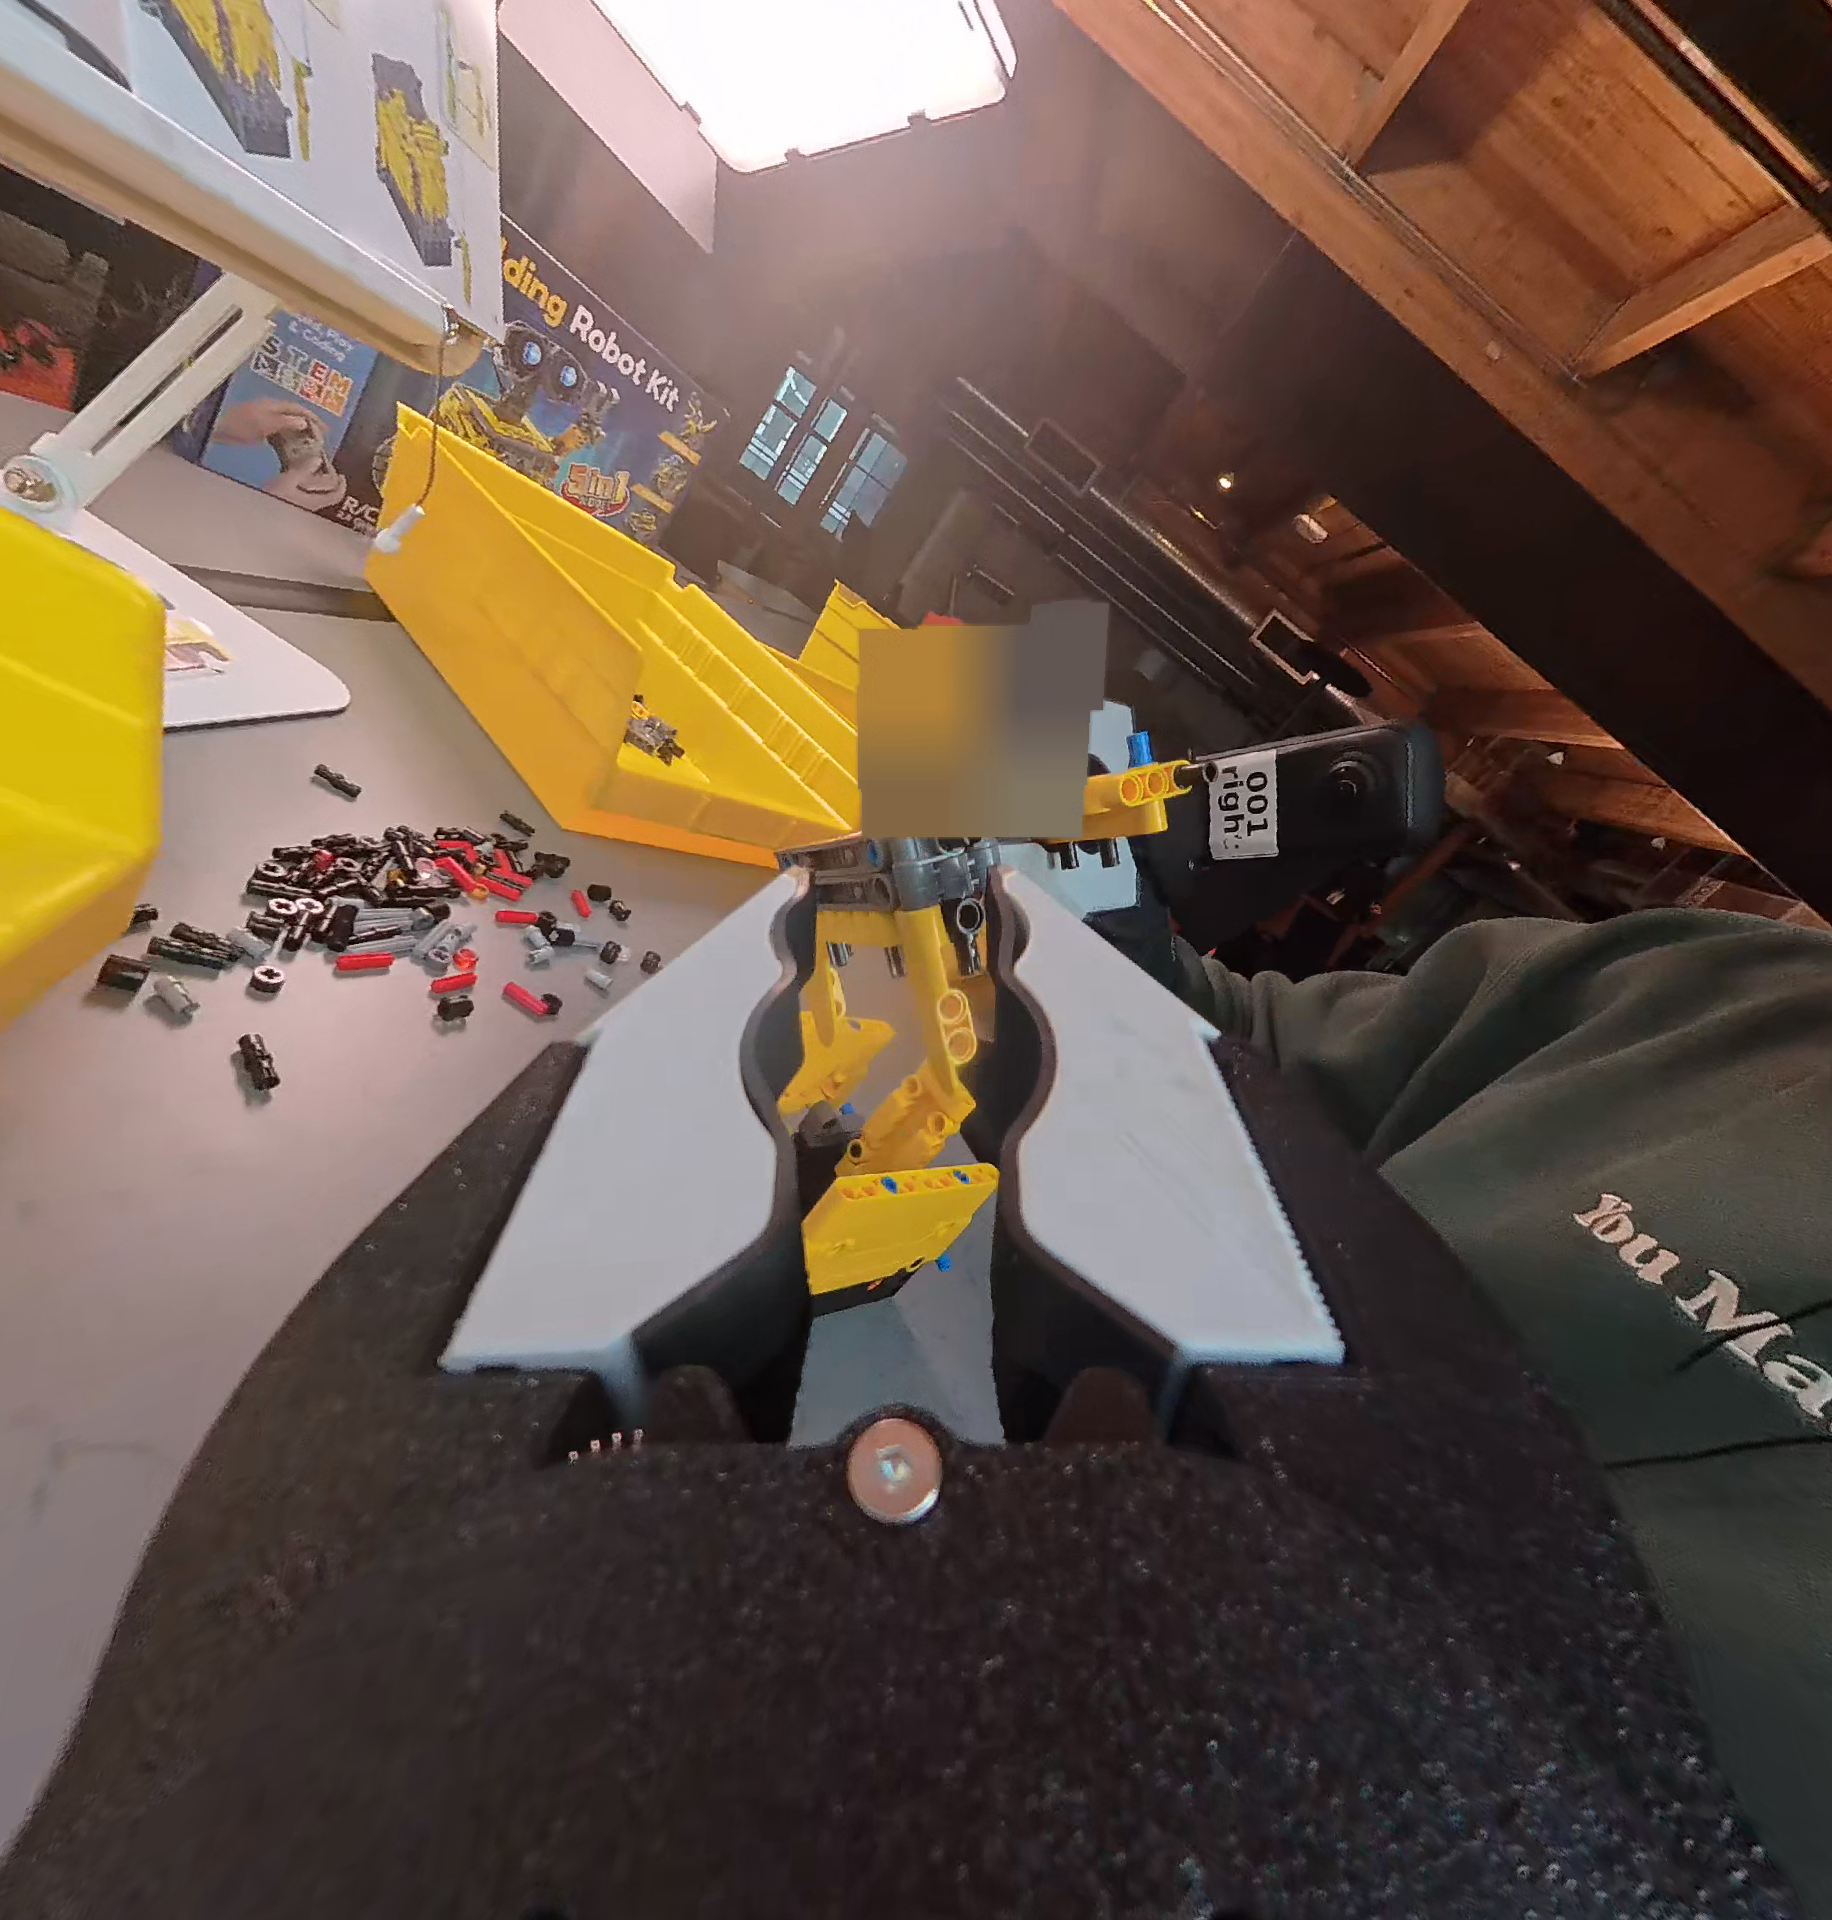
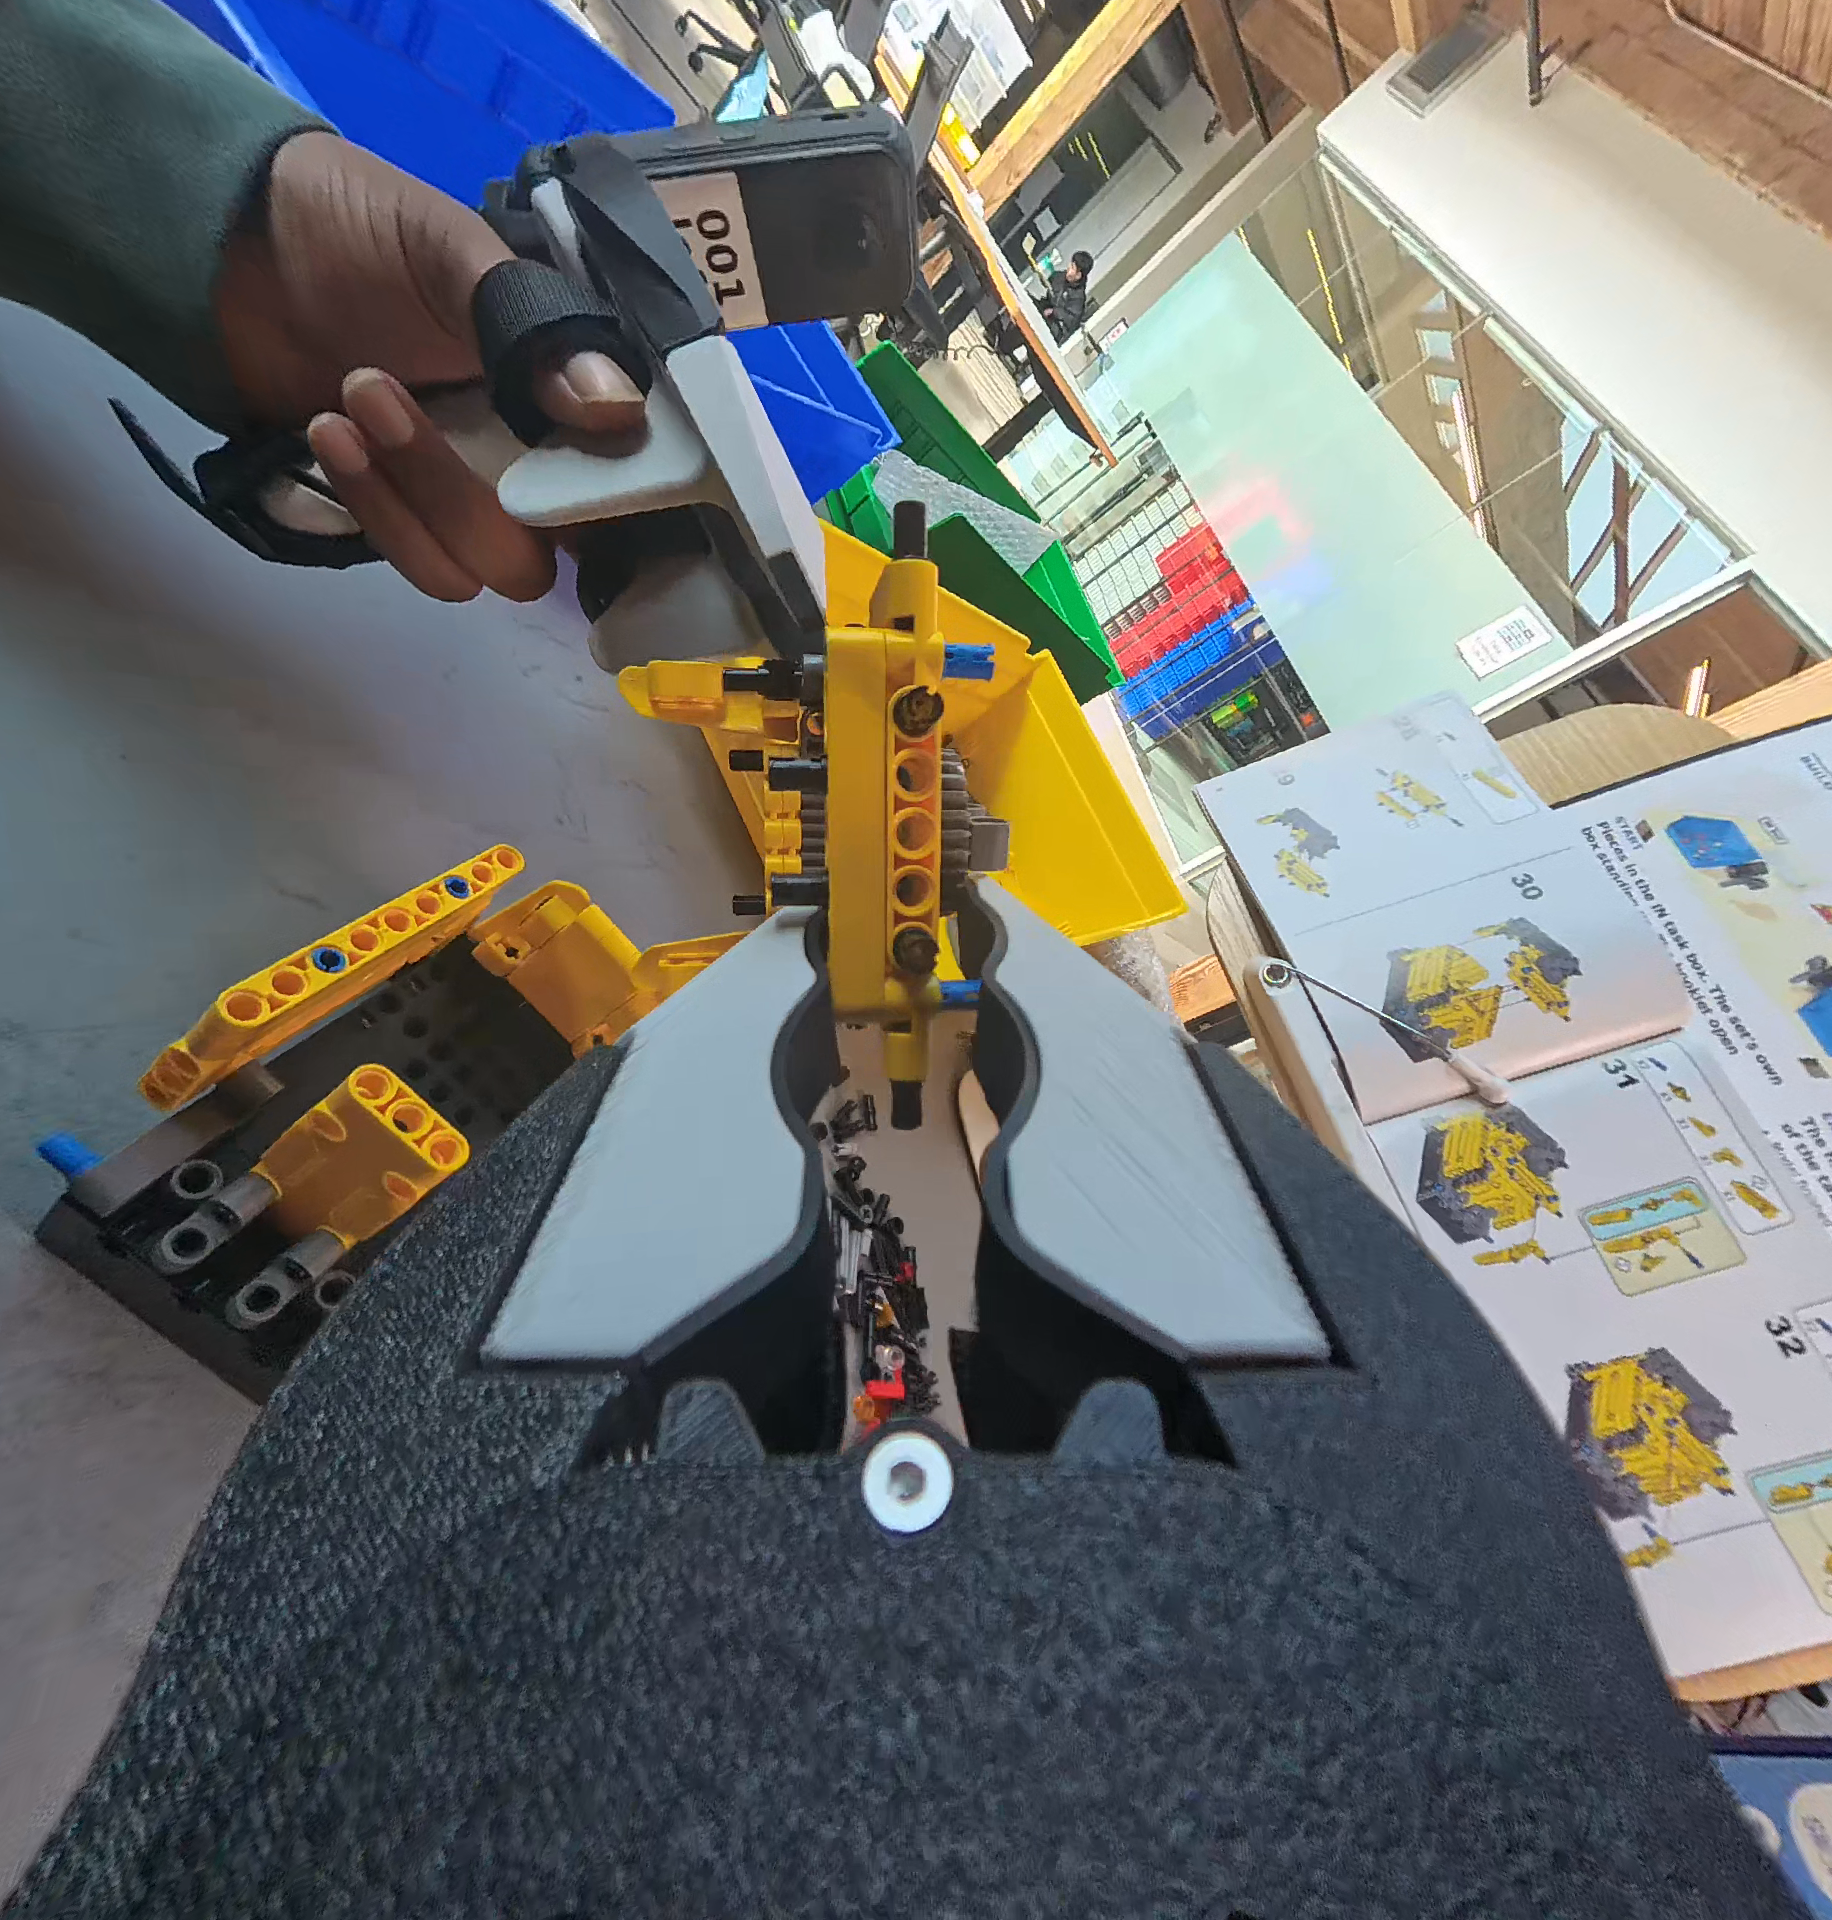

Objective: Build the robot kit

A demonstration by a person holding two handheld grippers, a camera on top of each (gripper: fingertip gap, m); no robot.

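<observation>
My left gripper [image 1: 896, 883] is shut on a yellow and grey brick-beam assembly [image 1: 922, 997], with its tips on the grey top part. My right gripper [image 2: 896, 920] is shut on the same assembly [image 2: 891, 790], clamping a yellow beam with round holes. The assembly is held above the table between the two grippers. In the right wrist view a hand holds the left gripper [image 2: 787, 634] at the upper left, and its fingers reach the assembly's far end. The right gripper's camera housing [image 1: 1307, 800] shows to the right in the left wrist view.
A pile of loose black, red and grey pins [image 1: 392, 904] lies on the grey table. Yellow bins [image 1: 579, 623] stand behind it. A part-built model on a black base [image 2: 351, 1091] lies at the left. An open instruction booklet [image 2: 1514, 1039] stands at the right. Blue bins [image 2: 455, 73] and green bins [image 2: 953, 436] stand farther back. Some 6 cm of space lies between my two pairs of fingers.
</observation>
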